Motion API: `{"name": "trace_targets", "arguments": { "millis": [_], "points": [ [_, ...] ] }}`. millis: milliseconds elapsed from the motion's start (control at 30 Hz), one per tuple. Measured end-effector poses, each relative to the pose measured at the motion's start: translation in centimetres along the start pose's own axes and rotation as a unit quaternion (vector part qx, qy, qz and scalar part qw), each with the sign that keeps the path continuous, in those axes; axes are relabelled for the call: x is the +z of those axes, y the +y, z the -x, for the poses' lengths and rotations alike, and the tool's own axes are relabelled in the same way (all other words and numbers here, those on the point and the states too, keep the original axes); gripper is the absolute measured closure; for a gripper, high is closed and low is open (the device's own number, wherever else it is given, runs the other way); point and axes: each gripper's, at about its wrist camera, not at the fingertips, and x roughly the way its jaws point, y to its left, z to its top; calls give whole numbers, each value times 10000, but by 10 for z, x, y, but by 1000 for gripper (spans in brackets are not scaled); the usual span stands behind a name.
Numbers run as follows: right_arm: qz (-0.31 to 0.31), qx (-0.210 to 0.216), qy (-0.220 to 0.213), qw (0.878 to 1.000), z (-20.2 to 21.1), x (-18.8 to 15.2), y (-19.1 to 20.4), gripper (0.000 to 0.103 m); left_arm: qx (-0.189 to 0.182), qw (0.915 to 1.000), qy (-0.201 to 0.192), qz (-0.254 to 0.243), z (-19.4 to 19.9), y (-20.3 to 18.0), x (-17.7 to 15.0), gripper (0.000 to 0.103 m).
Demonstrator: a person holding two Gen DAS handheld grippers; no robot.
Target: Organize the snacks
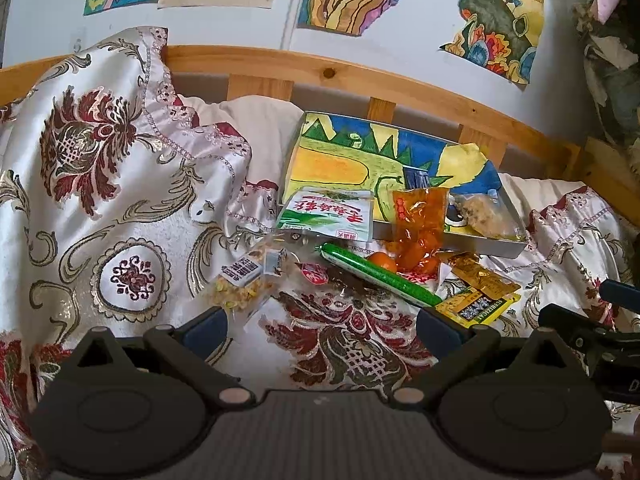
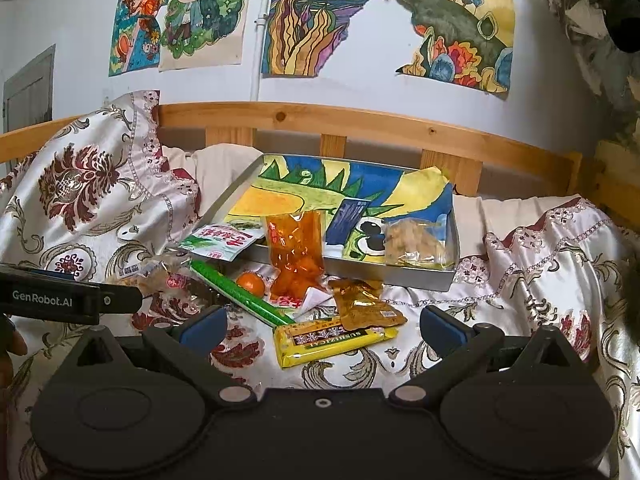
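A metal tray point(image 1: 496, 245) point(image 2: 416, 278) lined with a colourful drawing lies on the bed; a clear bag of pale snacks point(image 1: 486, 216) point(image 2: 414, 246) lies in its near right corner. An orange packet point(image 1: 420, 220) point(image 2: 296, 248) and a green-white packet point(image 1: 330, 216) point(image 2: 222, 242) lean on its front rim. In front lie a green stick point(image 1: 380, 276) point(image 2: 236, 294), a small orange point(image 1: 382, 262) point(image 2: 251, 283), a brown packet point(image 2: 364, 310), a yellow bar point(image 1: 478, 306) point(image 2: 334, 340) and a clear bag of yellow bits point(image 1: 240, 286). My left gripper point(image 1: 322, 328) and right gripper point(image 2: 322, 330) are open and empty, just short of the pile.
A patterned satin cover point(image 1: 120, 208) is heaped at the left and spreads under the snacks. A wooden bed rail point(image 1: 360, 76) runs behind the tray, with drawings on the wall point(image 2: 328, 20) above. The left gripper's body point(image 2: 60, 300) shows at the right wrist view's left edge.
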Motion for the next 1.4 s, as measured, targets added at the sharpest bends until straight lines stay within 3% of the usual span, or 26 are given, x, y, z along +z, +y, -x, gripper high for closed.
{"name": "trace_targets", "arguments": {
  "millis": [967, 1400],
  "points": [
    [-101, 271, 567, 9980, -17, -5, 2, 1, 133, 9998, 82, -82, -9, -2, 2, 1],
    [48, 219, 477, 9986, -33, 3, -12, 1, -84, 9980, 225, -581, -34, -11, 18, 1]
  ]
}}
